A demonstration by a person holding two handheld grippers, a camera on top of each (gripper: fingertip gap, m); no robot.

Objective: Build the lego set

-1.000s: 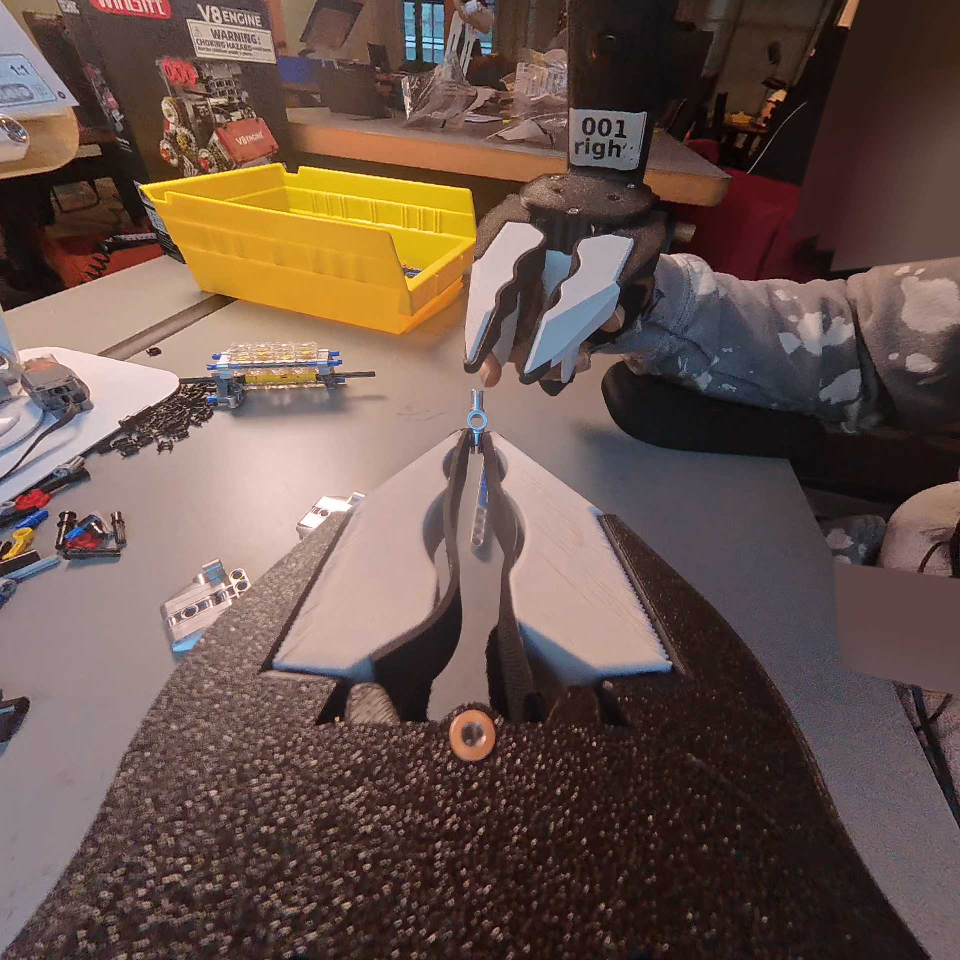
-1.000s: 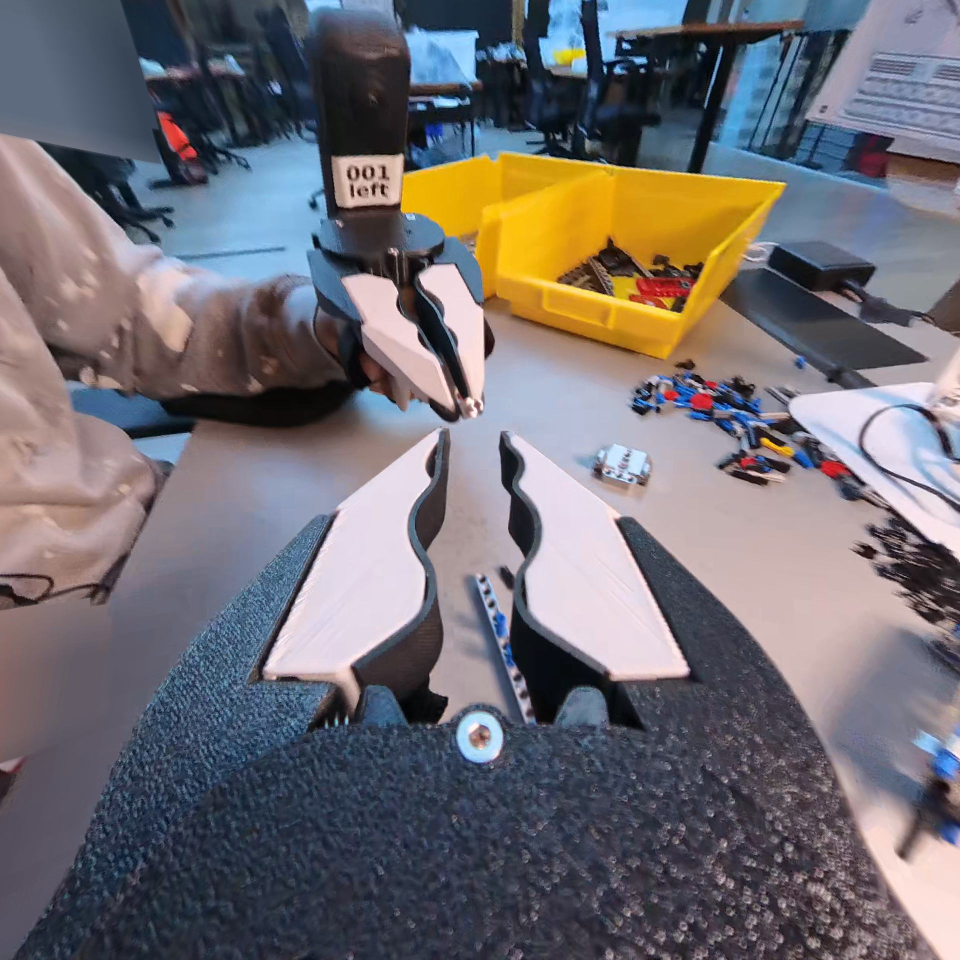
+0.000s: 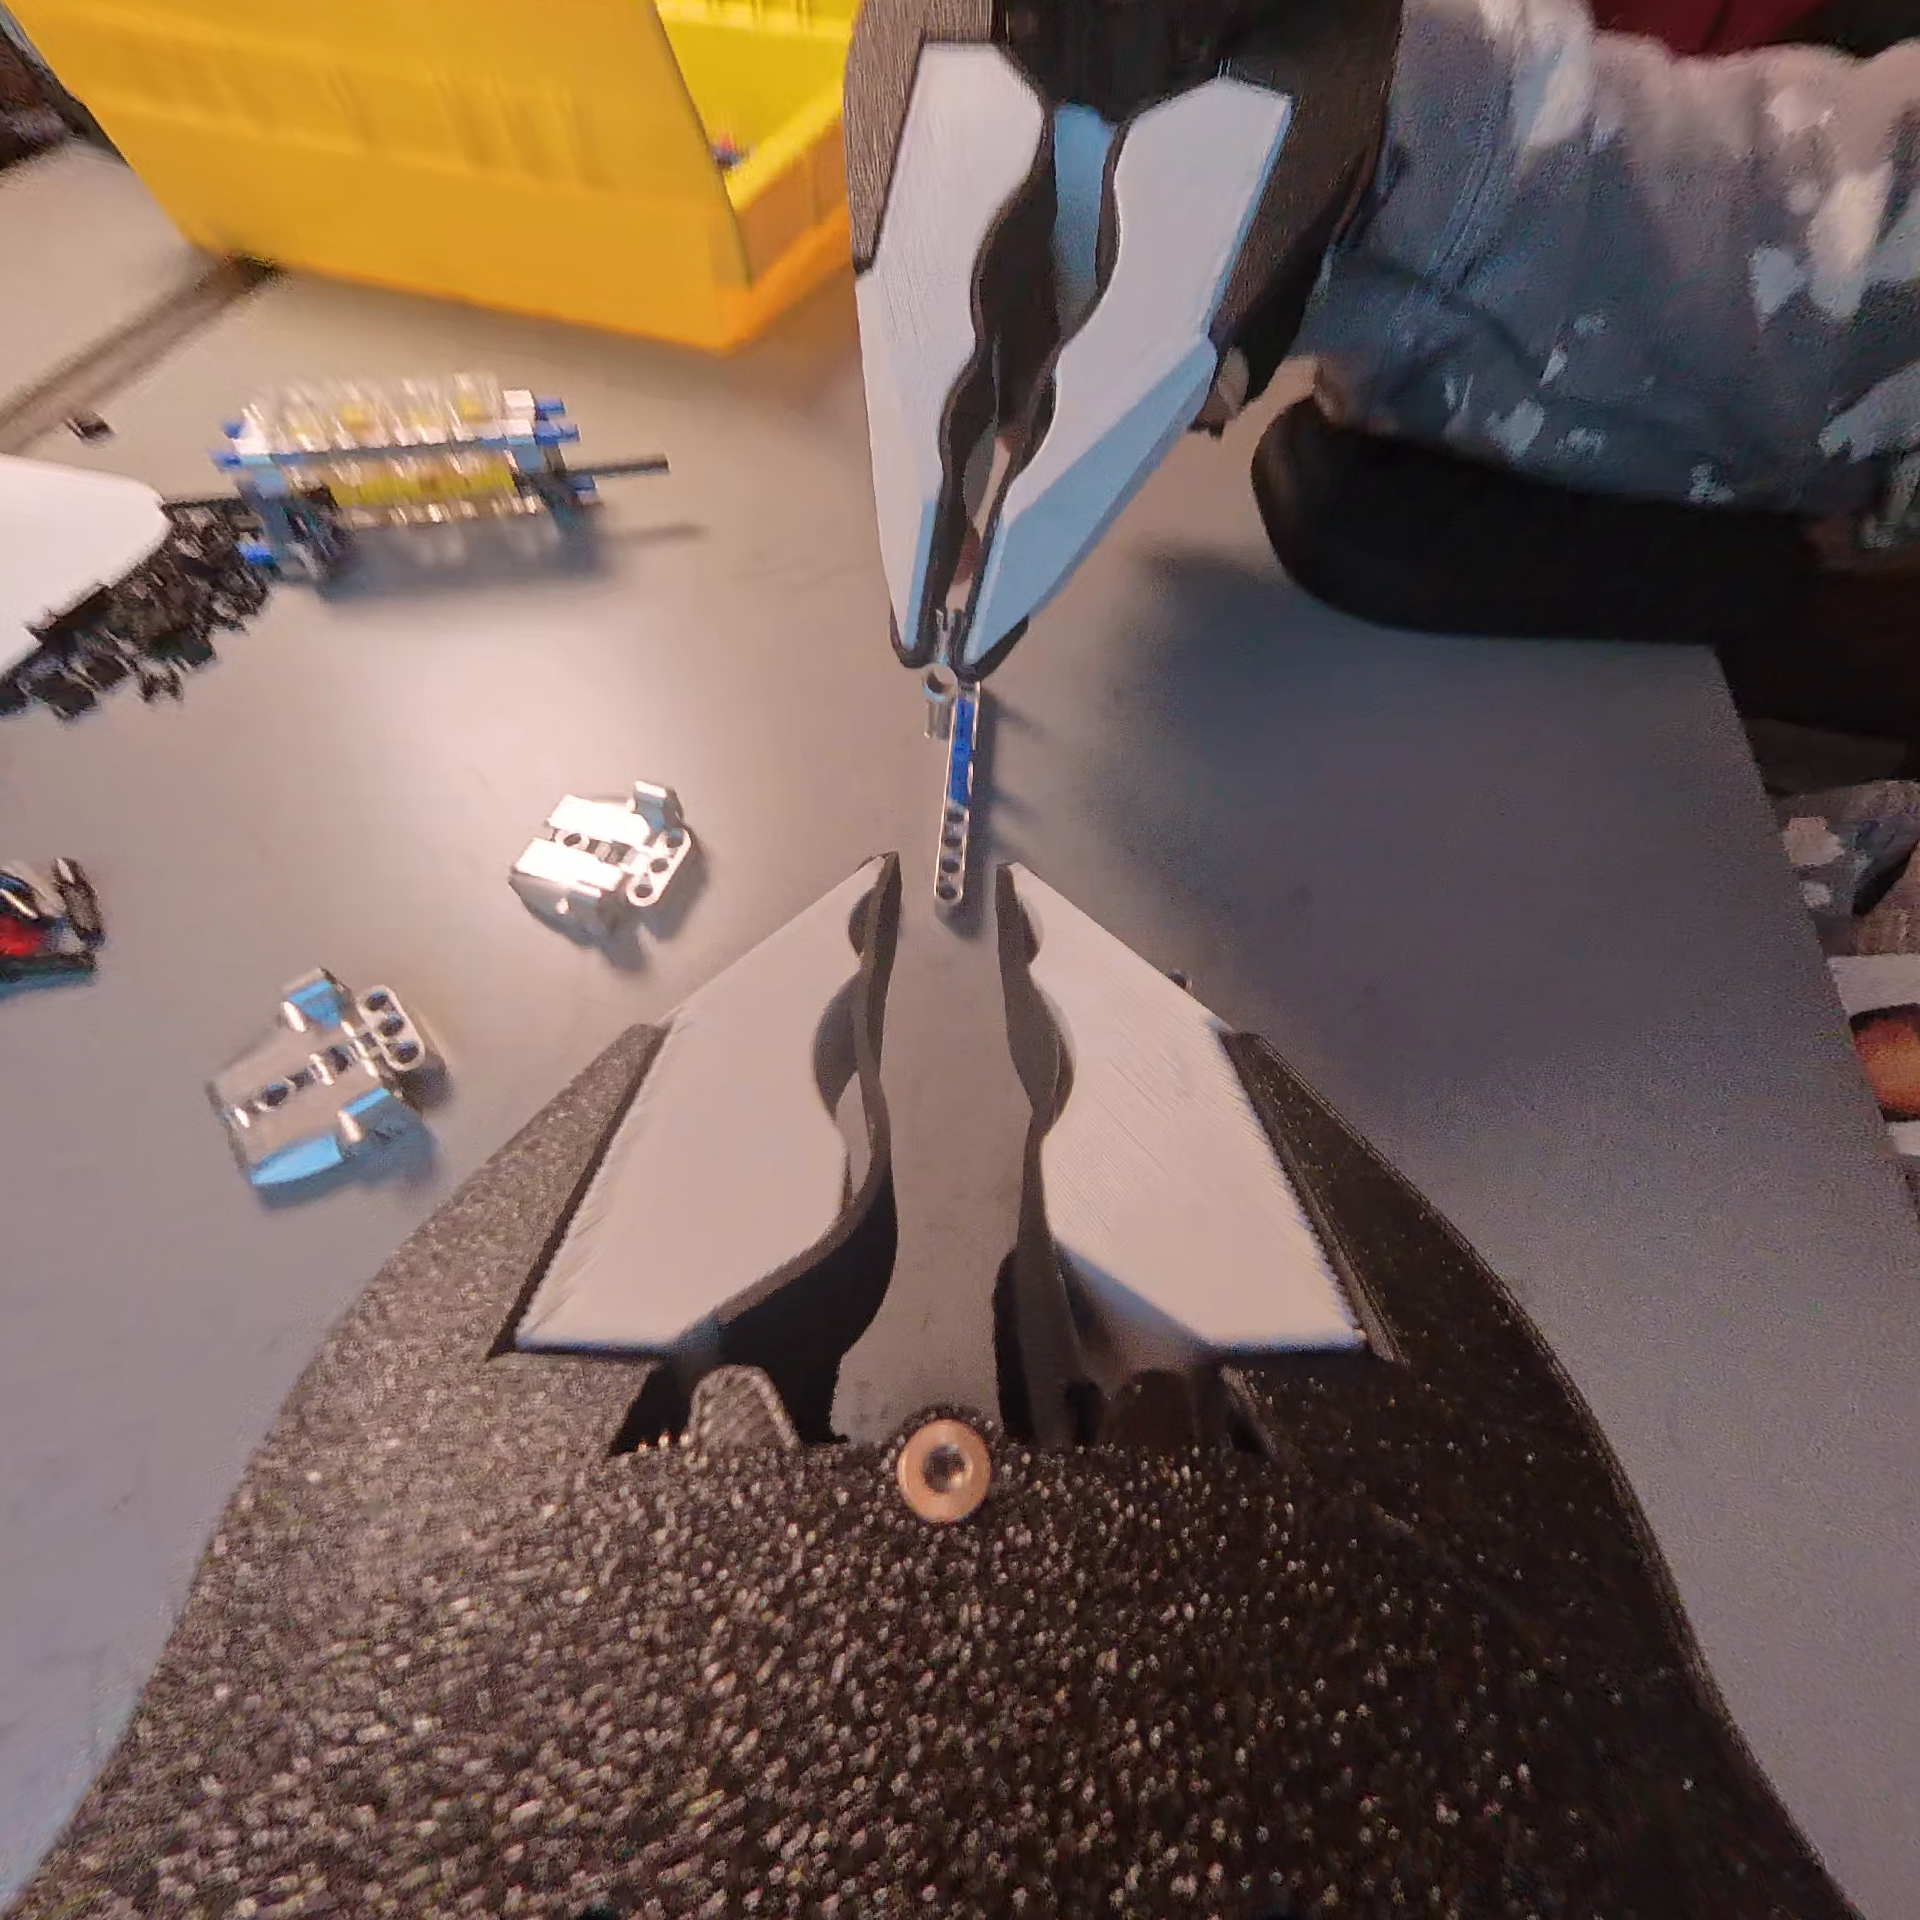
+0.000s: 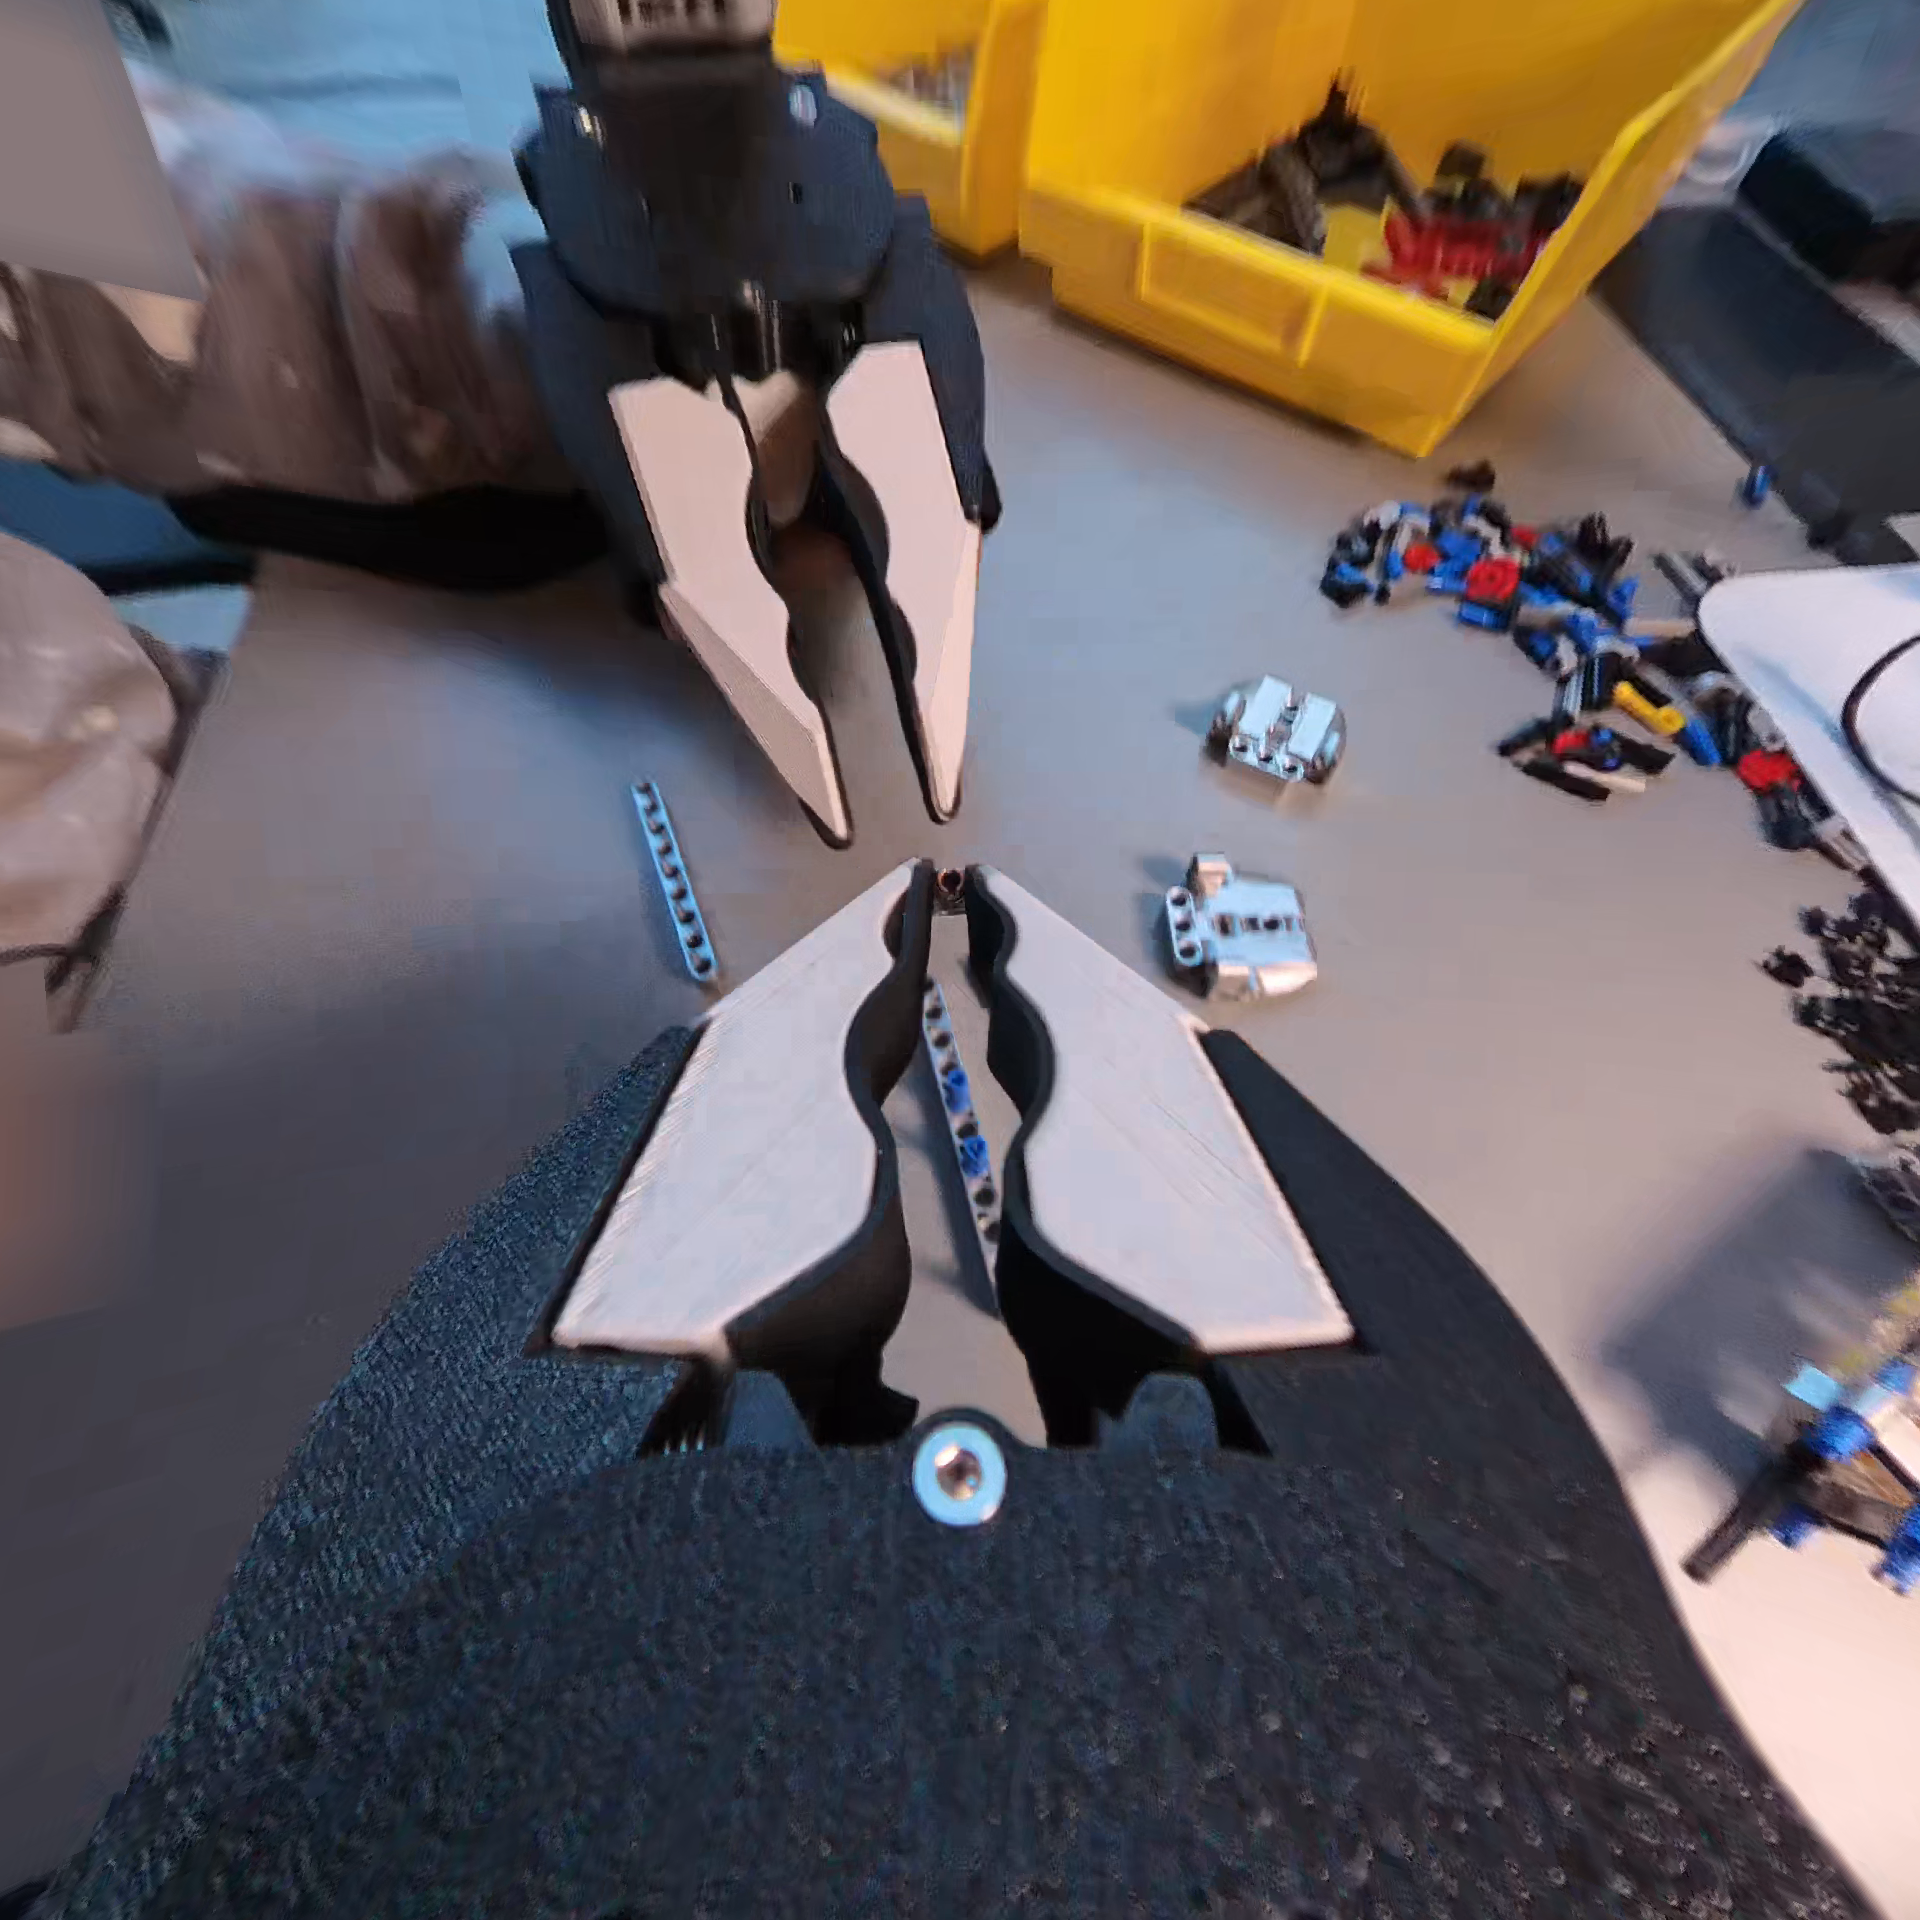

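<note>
My right gripper (image 4: 945,871) is shut on a small grey connector piece (image 4: 948,883). In the left wrist view it (image 3: 940,649) points down at me with the piece (image 3: 940,691) sticking out of its tips. My left gripper (image 3: 945,864) is open and empty, its tips just short of the piece; in the right wrist view it (image 4: 885,816) faces the right tips. A thin grey holed beam with blue pins (image 4: 961,1122) lies on the table under the right fingers. A beam (image 3: 956,821) also shows between the two grippers. Another plain beam (image 4: 673,883) lies to the left.
A yellow bin (image 4: 1299,281) of parts stands at the back. Two shiny grey pieces (image 3: 608,862) (image 3: 322,1081) lie on the grey table, with a small built assembly (image 3: 405,468) and a pile of blue, red and black parts (image 4: 1507,603). A sleeve (image 3: 1610,260) and the table edge (image 3: 1766,779) are at right. Spacing between my two grippers at the tips: around 4 cm.
The small connector has passed from my left gripper to my right. The left gripper has opened and the right has shut on it. Both grippers have come closer together and lower.
</note>
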